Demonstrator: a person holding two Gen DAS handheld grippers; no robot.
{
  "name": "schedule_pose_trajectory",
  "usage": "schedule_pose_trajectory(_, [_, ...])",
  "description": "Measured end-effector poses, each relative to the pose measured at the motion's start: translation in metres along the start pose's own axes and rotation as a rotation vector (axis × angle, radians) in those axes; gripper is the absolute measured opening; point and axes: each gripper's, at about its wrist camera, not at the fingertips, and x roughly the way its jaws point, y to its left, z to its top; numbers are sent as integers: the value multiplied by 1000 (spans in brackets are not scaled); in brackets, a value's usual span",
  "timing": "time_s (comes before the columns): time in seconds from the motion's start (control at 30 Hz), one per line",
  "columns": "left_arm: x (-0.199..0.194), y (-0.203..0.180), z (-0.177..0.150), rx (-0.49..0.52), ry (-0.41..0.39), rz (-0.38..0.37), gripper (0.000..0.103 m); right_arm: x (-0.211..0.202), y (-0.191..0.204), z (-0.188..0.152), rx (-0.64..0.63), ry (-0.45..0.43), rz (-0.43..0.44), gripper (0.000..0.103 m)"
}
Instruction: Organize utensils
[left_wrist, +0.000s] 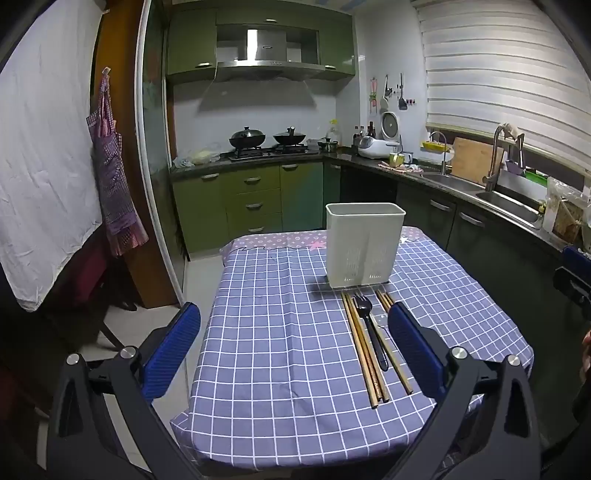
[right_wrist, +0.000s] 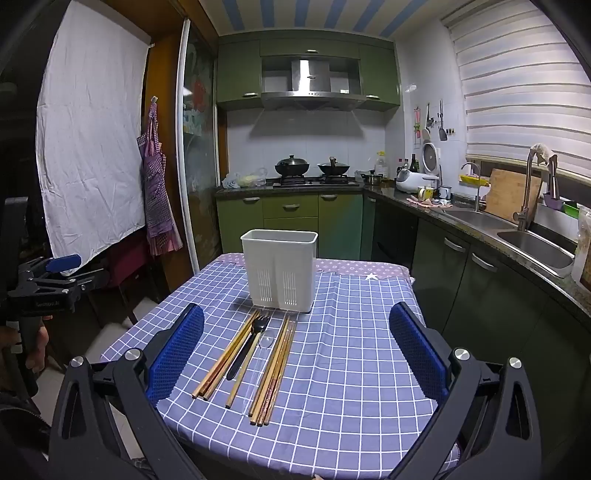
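Both claws hung spread wide and empty over a small worktop (right_wrist: 351, 369) draped in a blue checked cloth, nothing yet picked up. The left claw (left_wrist: 293, 334) framed bare cloth with the utensils at its right finger; the right claw (right_wrist: 295, 343) had them lying between its blue pads, untouched.

The utensils lay side by side just in front of a white slotted holder (right_wrist: 279, 268), which stood upright near the worktop's far edge: wooden chopsticks (right_wrist: 275, 369) in loose bundles, a black plastic fork (right_wrist: 248, 343) and a clear plastic spoon (right_wrist: 258, 365), hard to make out against the cloth. All looked light and stiff. The chopsticks would likely roll or splay if pinched one at a time, so a grip across the middle of a bundle seemed safest. The fork and spoon, thin and smooth, appeared apt to slip or pivot; mid-handle looked the surest hold.

The cloth lay soft and slightly creased, and might snag under a low claw. Behind stood a kitchen with green cabinets (right_wrist: 291, 210), a hob with two pans, a steel sink (right_wrist: 532, 247) and a blind-covered window.
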Motion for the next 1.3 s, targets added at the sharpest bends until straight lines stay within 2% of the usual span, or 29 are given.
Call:
schedule_pose_trajectory(0.13, [-2, 9, 0, -3, -6, -16, 97, 0, 0, 0, -1, -2, -1, 99])
schedule_pose_trajectory(0.3, [-2, -8, -1, 37, 2, 9, 97, 1, 1, 0, -1, -3, -2, 99])
schedule_pose_trajectory(1.3, [2, -8, -5, 35, 14, 0, 97, 4, -1, 1, 2, -2, -6, 99])
